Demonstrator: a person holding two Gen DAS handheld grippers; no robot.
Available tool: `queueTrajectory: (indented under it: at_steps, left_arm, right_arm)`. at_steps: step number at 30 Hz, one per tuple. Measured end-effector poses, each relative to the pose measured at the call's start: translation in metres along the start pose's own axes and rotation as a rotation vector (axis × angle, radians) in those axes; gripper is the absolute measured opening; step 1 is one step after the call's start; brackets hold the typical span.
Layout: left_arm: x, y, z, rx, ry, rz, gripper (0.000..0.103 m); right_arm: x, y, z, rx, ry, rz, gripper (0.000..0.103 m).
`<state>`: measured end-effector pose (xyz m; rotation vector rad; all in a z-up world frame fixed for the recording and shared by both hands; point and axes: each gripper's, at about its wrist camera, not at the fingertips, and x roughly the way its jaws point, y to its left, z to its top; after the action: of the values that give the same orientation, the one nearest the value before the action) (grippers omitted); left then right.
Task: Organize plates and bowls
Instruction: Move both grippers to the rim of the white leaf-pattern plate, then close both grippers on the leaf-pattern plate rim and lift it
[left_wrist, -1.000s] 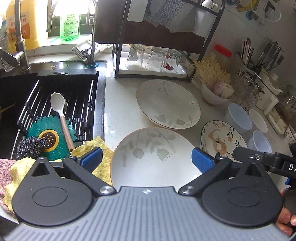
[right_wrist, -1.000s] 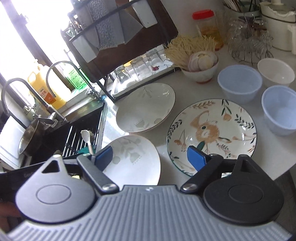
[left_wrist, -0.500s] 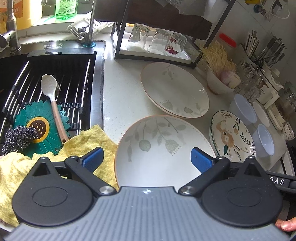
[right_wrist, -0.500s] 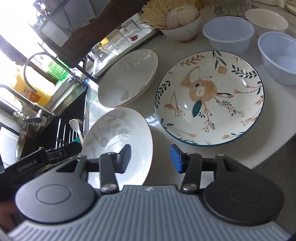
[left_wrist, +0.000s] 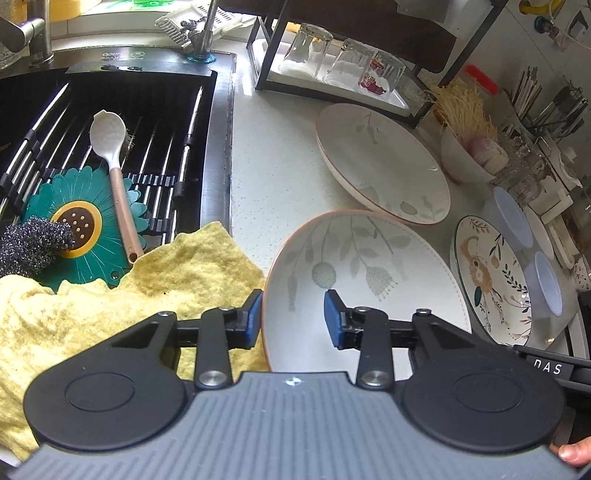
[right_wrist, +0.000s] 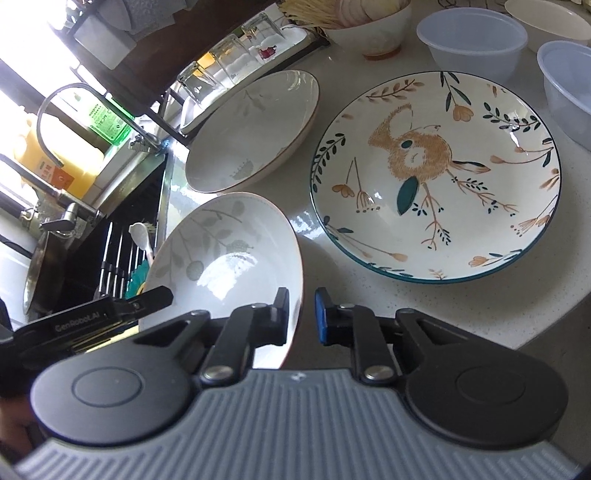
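Left wrist view: your left gripper (left_wrist: 292, 314) straddles the near left rim of the leaf-print plate (left_wrist: 369, 273). One blue pad sits outside the rim over the yellow cloth (left_wrist: 155, 295), the other inside the bowl of the plate. The jaws have just been closing, with the rim between them, but a gap shows at the inner pad, so not clamped. The plate lies near on the counter (left_wrist: 269, 170), just right of the sink (left_wrist: 122, 110), tilted up toward you.

Right wrist view: your right gripper (right_wrist: 301, 317) is at the same plate's near right rim (right_wrist: 229, 258). Its jaws have just been closing and now stand narrow, the rim edge between the pads; grip reads as pinched on the plate.

A second leaf-print plate (left_wrist: 384, 166) lies farther back. The rabbit-print plate (right_wrist: 436, 177) lies flat to the right, apart from both. Two clear plastic bowls (right_wrist: 476, 37) stand far right.
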<state>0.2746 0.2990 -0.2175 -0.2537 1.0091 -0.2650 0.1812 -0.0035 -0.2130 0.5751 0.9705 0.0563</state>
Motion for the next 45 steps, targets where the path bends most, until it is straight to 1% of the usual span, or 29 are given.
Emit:
queueTrajectory:
  at_steps: [3,6,8,16,25,31,37,45]
  left_arm:
    - [0.000,0.002,0.002,0.008,0.003,0.010,0.026]
    - [-0.001,0.001,0.003,0.029,0.015,0.008,0.024]
    - [-0.004,0.000,0.005,0.048,0.019,0.008,0.020]
    - [-0.026,-0.001,0.019,0.033,0.013,-0.012,0.012]
    - [-0.069,-0.011,0.044,0.026,-0.013,-0.041,0.010]
    - [-0.092,-0.024,0.058,0.046,-0.047,-0.063,0.010]
    - [-0.095,-0.035,0.066,0.082,-0.061,-0.086,0.010]
    - [-0.080,-0.062,0.066,0.115,-0.053,-0.120,0.010]
  right_arm:
    - [0.001,0.003,0.001,-0.007,-0.008,0.002,0.016]
    - [0.002,0.009,0.002,-0.033,-0.004,-0.022,0.016]
    - [0.002,0.011,0.004,-0.033,0.004,-0.034,0.016]
    - [-0.014,0.026,0.012,-0.048,0.006,-0.053,0.016]
    - [-0.050,0.051,0.028,-0.048,-0.015,-0.054,0.016]
    - [-0.073,0.063,0.037,-0.061,-0.062,-0.055,0.016]
    - [-0.082,0.060,0.040,-0.027,-0.092,-0.055,0.016]
    - [-0.093,0.037,0.043,-0.006,-0.120,-0.072,0.016]
